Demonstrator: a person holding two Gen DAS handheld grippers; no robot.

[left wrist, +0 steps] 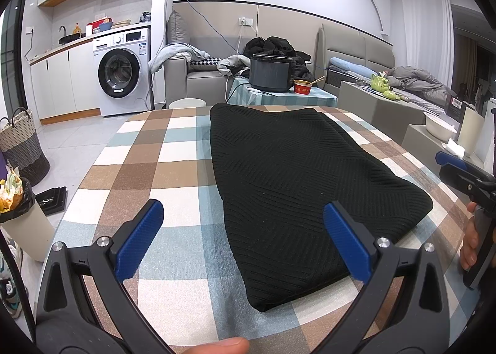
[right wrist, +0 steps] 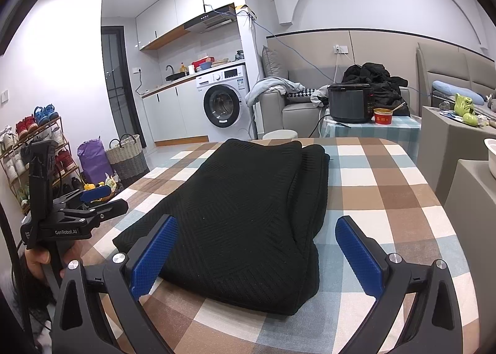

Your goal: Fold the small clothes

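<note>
Sweater [left wrist: 297,186] folded (black knit) on table [left wrist: 173,168] | left tongs [left wrist: 243,240] released | right tongs [right wrist: 257,253] released

A table [left wrist: 173,168] covered in a brown, blue and white checked cloth carries one folded black knit garment [left wrist: 294,180].

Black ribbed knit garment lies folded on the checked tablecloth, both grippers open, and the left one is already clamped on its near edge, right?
Not quite. The left gripper is open and holds nothing; the left wrist view shows its blue fingers apart above the black ribbed knit garment. The garment does lie folded on the checked tablecloth, and the right gripper is open too.
</note>
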